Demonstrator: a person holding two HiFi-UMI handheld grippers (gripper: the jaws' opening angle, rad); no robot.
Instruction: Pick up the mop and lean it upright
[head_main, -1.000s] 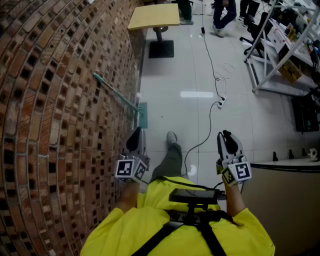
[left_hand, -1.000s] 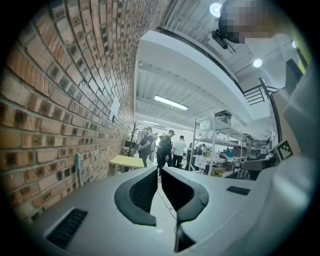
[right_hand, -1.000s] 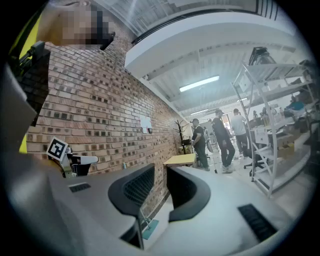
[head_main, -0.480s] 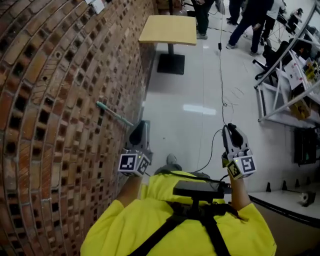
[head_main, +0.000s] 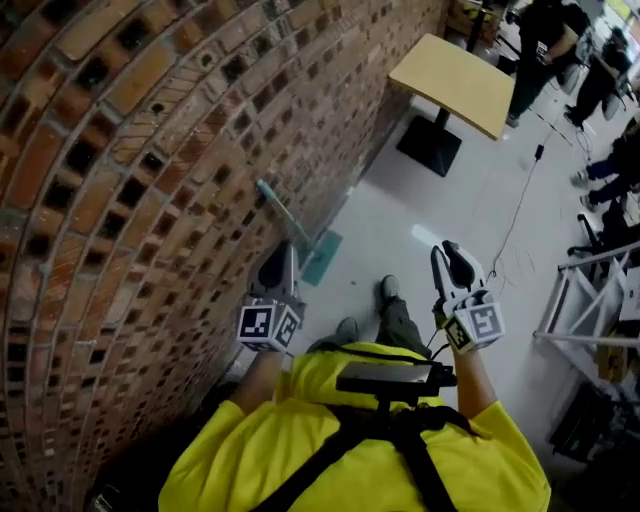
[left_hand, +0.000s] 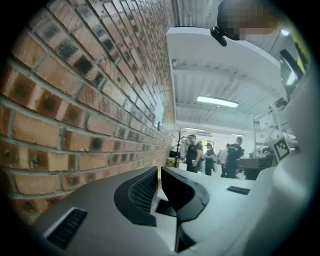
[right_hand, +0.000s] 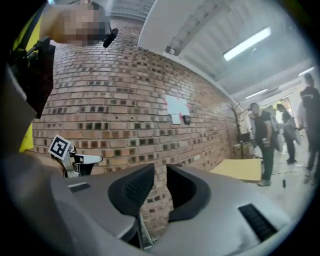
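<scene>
The mop (head_main: 292, 226) has a teal handle and a flat teal head (head_main: 322, 257). It leans upright against the brick wall (head_main: 120, 200), with its head on the pale floor. My left gripper (head_main: 278, 268) is held just short of the mop head, jaws shut with only a thin slit between them and nothing in them. My right gripper (head_main: 452, 268) is off to the right over the floor, well clear of the mop. Its jaws stand a little apart and empty, and in the right gripper view (right_hand: 160, 192) bricks show through the gap. Neither gripper touches the mop.
A yellow-topped pedestal table (head_main: 455, 72) stands further along the wall. Several people (head_main: 545, 40) stand at the far right. A cable (head_main: 520, 215) trails over the floor and a metal rack (head_main: 590, 300) is at the right edge. My feet (head_main: 388, 290) are just behind the grippers.
The head view has swung so that the wall and table lie more slanted. The mop stays against the wall. Both grippers keep their places in front of me, unchanged.
</scene>
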